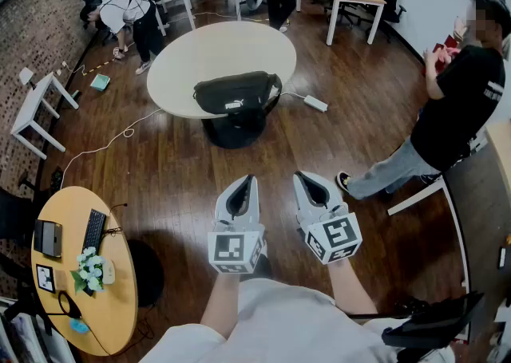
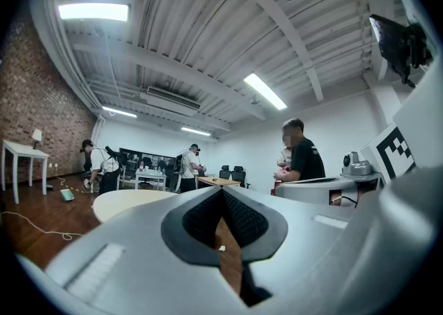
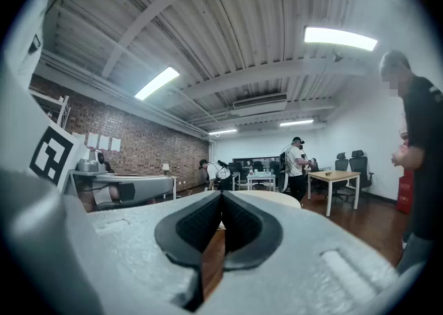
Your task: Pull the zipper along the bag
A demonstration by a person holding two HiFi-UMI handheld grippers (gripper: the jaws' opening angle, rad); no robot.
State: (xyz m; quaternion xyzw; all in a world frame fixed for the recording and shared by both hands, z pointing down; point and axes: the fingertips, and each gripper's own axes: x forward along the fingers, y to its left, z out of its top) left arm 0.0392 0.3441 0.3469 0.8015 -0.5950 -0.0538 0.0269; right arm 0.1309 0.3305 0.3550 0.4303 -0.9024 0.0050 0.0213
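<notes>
Bag: black bag [image 1: 237, 92] lies on the round white table [image 1: 200, 58], near its front edge; nothing touches it
Left gripper: left gripper [image 1: 246, 182] low over the wood floor [image 1: 160, 170]; jaws together; well apart from the bag
Right gripper: right gripper [image 1: 304, 179] just beside it; jaws together too
Bystander: person in black [image 1: 459, 106] stands at the right
</notes>
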